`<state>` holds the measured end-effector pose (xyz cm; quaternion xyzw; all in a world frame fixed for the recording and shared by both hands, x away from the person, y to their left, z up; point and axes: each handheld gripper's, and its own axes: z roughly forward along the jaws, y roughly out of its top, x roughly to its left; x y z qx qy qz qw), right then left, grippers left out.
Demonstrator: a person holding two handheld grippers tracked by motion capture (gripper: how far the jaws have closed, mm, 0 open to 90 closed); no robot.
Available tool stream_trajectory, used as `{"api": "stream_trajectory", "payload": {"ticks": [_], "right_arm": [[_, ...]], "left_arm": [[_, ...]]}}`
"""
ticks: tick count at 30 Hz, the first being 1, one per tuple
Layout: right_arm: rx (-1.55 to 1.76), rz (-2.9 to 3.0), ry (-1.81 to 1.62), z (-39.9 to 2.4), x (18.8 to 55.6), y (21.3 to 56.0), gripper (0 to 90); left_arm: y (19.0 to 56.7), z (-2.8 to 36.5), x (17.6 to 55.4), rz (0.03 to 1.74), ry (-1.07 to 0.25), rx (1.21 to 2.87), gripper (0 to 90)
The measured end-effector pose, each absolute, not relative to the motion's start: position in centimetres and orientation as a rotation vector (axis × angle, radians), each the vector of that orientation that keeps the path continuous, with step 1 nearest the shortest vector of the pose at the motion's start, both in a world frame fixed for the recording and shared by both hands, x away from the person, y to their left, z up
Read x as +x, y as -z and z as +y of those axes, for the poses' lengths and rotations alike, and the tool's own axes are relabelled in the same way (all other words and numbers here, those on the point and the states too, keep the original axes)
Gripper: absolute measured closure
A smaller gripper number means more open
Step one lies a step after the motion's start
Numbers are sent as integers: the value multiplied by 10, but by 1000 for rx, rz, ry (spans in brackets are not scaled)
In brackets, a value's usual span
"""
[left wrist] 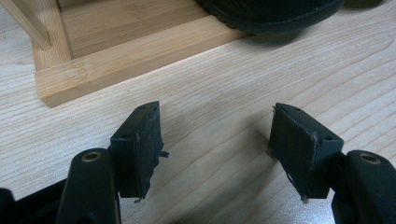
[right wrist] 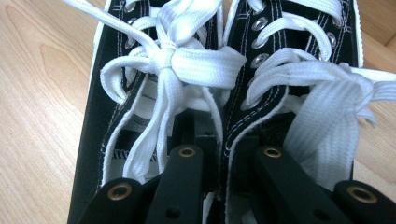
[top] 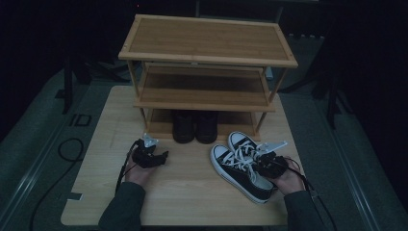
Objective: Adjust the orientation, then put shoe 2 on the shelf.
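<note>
- Dim room, dark all round, and one pale wooden table with a bamboo rack standing at its far end.
- Take the rack as your landmark: a dark pair of boots sits on its bottom shelf, and the sneakers lie on the table just in front of its right leg, side by side, toes towards the rack.
- Your right gripper is in at the sneakers' open tops; in the right gripper view the jaws stand narrow, one inside each shoe, pinching the two inner collars together between them.
- That's a sensible hold: canvas collars are soft and will fold, so the pinch should bite well, but the pair will likely sag and swing from it.
- I'd judge these light, with stiff rubber soles and floppy uppers; expect the toes to droop when lifted.
- Keep off the white laces: loose and slippery, they would slide or come undone.
- One shoe could slip out if the collars aren't caught evenly, so lift slowly.
- Your left gripper rests in front of the rack's left leg, jaws wide, nothing between them but bare table.
</note>
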<state>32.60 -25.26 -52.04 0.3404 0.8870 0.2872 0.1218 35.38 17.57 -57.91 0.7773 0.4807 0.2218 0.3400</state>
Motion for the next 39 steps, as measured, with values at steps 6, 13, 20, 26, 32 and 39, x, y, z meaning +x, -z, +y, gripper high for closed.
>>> {"api": "stream_trajectory", "payload": {"ticks": [6, 13, 20, 26, 32, 39], "right_arm": [[996, 2585, -862, -253, 328, 519, 854], [987, 2595, -884, -257, 329, 515, 854], [977, 2601, -870, -257, 330, 515, 853], [950, 2621, -856, -253, 330, 511, 853], [902, 2646, -847, -249, 332, 502, 853], [878, 2651, -818, -247, 331, 494, 853]], "left_arm": [[579, 176, 354, 1251, -577, 2023, 347], [579, 176, 354, 1251, -577, 2023, 347], [579, 176, 354, 1251, -577, 2023, 347], [579, 176, 354, 1251, -577, 2023, 347], [579, 176, 354, 1251, -577, 2023, 347], [579, 176, 354, 1252, -578, 2022, 347]]}}
